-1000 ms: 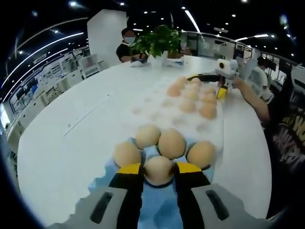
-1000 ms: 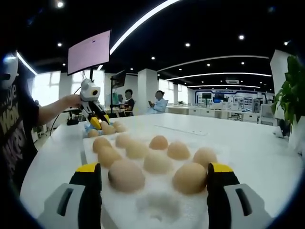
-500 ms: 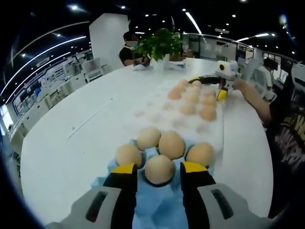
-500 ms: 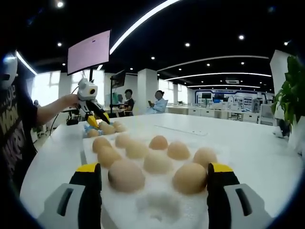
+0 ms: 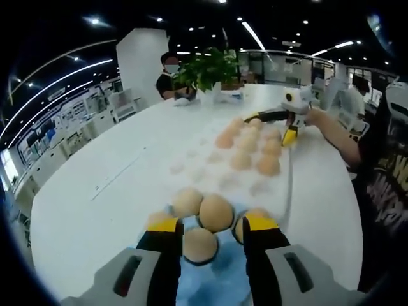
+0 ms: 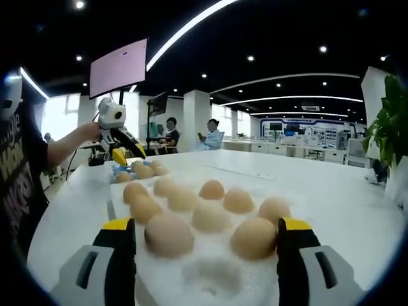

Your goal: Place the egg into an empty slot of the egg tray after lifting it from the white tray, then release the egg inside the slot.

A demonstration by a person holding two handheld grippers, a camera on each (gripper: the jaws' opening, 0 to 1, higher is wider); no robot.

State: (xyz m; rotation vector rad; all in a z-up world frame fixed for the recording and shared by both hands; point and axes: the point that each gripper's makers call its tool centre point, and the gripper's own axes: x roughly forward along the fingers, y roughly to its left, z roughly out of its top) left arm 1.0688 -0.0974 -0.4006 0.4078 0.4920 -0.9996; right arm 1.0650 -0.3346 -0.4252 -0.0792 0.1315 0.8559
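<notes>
L gripper [image 5: 207, 231] open astride egg [image 5: 199, 245], blue tray [image 5: 217, 280].

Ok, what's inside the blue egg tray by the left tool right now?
The blue egg tray holds about five eggs; one egg sits between the open left tool. Slots under the tool are hidden.

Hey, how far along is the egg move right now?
Done, apparently: a tan egg sits in the blue egg tray, and the left tool is open, jaws clear of its sides, so it looks released. In hand: nothing. The right tool hangs open over the white foam tray, where other eggs wait. Left: backing the left tool away.
</notes>
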